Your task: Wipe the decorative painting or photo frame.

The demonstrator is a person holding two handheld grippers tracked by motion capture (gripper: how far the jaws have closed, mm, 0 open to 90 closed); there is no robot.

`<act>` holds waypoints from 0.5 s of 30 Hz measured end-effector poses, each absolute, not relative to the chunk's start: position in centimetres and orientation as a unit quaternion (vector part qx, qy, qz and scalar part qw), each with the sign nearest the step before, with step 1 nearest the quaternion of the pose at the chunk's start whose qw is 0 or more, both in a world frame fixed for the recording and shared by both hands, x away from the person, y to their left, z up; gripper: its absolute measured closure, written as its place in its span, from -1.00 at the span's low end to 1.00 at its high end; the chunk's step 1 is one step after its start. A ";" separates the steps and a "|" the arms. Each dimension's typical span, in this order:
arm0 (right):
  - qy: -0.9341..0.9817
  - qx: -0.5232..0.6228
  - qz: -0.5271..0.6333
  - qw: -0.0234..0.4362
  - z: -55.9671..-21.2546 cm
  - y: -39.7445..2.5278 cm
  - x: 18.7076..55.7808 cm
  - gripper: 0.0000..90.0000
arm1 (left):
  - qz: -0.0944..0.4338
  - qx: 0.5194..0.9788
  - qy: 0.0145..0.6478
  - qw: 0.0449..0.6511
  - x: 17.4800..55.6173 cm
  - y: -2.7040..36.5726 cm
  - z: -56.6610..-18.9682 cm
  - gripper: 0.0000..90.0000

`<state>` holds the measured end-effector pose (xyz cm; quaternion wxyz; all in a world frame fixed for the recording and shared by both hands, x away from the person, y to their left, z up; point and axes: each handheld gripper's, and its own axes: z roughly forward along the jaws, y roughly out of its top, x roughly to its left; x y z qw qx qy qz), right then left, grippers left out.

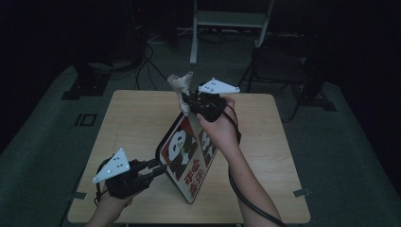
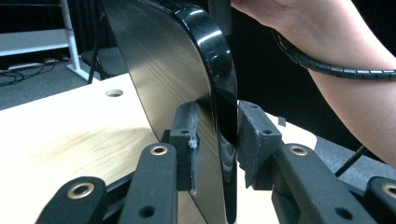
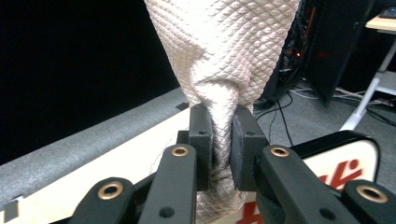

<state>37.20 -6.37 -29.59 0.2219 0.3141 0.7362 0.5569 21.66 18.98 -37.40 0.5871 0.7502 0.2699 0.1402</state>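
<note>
Above the wooden table [image 1: 132, 123], high view: left gripper [image 1: 158, 166] pinches the tilted panda tray [image 1: 182, 156] at its edge; right gripper [image 1: 185, 100] holds a cream cloth [image 1: 181, 85] at the tray's top. Left gripper view: jaws clamp the black tray rim [image 2: 219, 70]. Right gripper view: jaws squeeze the quilted cloth [image 3: 224, 51].

High view looks steeply down on the table [image 1: 142, 118]; both claw views sit close, seemingly sharing the tray [image 2: 187, 70].
</note>
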 end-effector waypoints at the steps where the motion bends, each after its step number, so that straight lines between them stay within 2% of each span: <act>1: 0.736 0.317 0.556 0.221 -29.6 -6.5 37.4 0.80 | 0.140 0.750 0.270 0.587 21.7 19.0 -37.4 0.56; 15: 0.733 0.345 0.541 0.225 -29.2 -7.3 40.3 0.79 | 0.142 0.750 0.270 0.586 21.7 19.0 -37.4 0.57</act>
